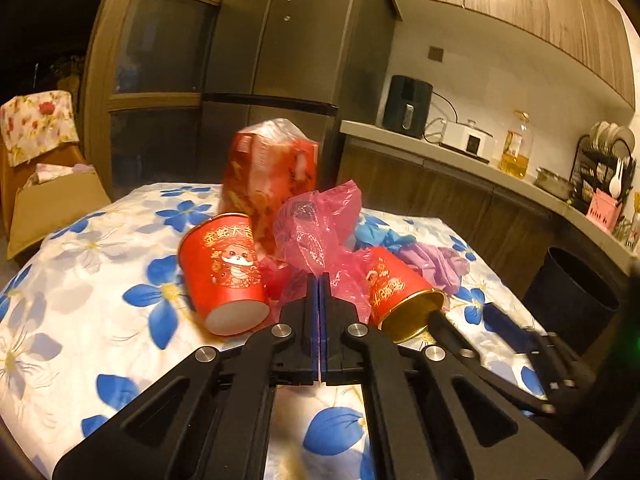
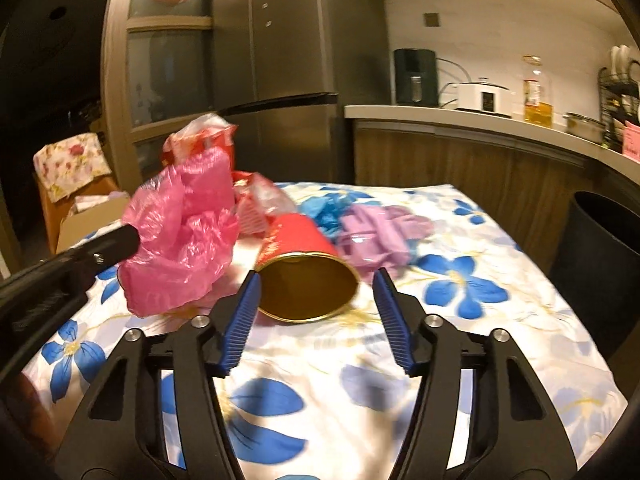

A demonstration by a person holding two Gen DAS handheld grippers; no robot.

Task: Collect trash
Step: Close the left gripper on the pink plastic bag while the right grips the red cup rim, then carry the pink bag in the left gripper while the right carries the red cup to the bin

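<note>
Between the spread jaws of the right gripper (image 2: 316, 300), a tipped red paper cup with gold lining (image 2: 306, 276) on the flowered tablecloth (image 2: 460, 360); left gripper (image 1: 319, 280) clenched on a crumpled pink plastic bag (image 1: 316, 232); beyond, lilac gloves (image 2: 376, 236), then a dark bin (image 2: 604, 236) off right.

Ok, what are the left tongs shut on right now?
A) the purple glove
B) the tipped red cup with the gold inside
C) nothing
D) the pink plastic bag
D: the left tongs are closed, pinching the pink plastic bag, while the right tongs stand open around the mouth of the tipped red cup.
</note>
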